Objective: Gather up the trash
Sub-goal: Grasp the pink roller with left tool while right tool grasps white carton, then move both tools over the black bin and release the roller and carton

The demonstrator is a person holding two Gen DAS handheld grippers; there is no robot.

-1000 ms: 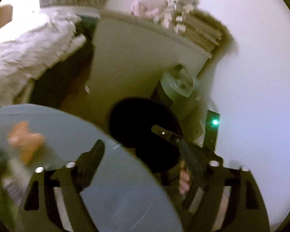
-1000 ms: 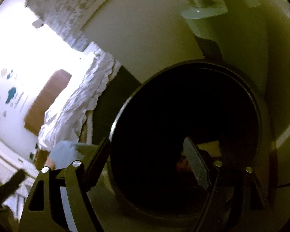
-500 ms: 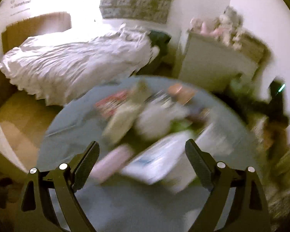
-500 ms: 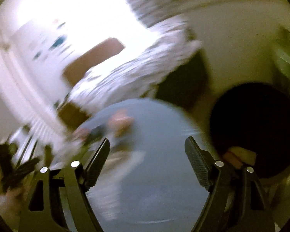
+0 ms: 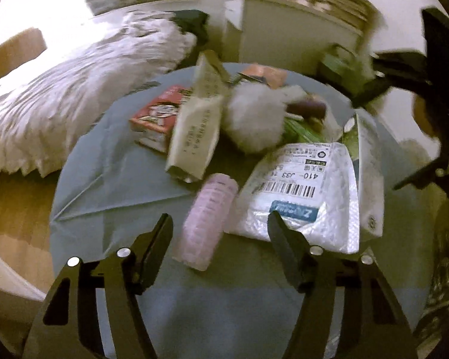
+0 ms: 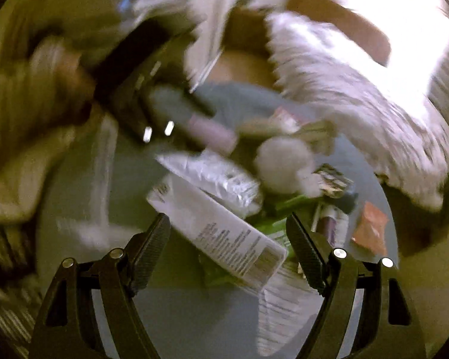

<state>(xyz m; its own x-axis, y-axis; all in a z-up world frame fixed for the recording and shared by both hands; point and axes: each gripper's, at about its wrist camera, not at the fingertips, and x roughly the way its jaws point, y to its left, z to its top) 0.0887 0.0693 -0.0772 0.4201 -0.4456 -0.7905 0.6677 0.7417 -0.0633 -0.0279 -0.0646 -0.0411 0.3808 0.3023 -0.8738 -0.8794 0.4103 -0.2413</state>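
Left wrist view: left gripper [image 5: 220, 227] hanging over the near part of a round blue-grey table [image 5: 110, 185], jaws closing, pads not yet pressing anything. Lying between the two fingers [image 5: 155, 248], its near end inside the gap: a pink ribbed cylinder [image 5: 208, 221], resting flat on the table. Lying just beside the cylinder, under the tip of the other finger: a white mailer [image 5: 302, 197] carrying a barcode label. Leaning beyond the cylinder, touching the pile: a tall cream carton [image 5: 194, 131]. Sitting beside the carton, away from the mailer: a red box [image 5: 157, 116]. Resting against the carton's other side: a white fluffy ball [image 5: 254, 119]. Showing behind the ball: an orange packet [image 5: 265, 73]. Poking out between ball and mailer: green wrapping [image 5: 302, 130]. Standing past the table: a bed [image 5: 74, 89] covered in white bedding, and a pale cabinet [image 5: 284, 39].

Right wrist view, heavily blurred: right gripper [image 6: 229, 239] hovering over the same trash pile, jaws standing wide apart and gripping nothing. Lying under the gap between its fingers [image 6: 149, 248], not touched by the pads: a white printed carton [image 6: 221, 230]. Lying just beyond the carton: the mailer [image 6: 212, 176]. Sitting further on: the ball [image 6: 281, 164]. Lying apart near the table edge: the orange packet [image 6: 371, 230]. Reaching toward the cylinder [image 6: 209, 131] in the upper part of this view: the left gripper [image 6: 152, 101], held by a blurred hand [image 6: 45, 89].
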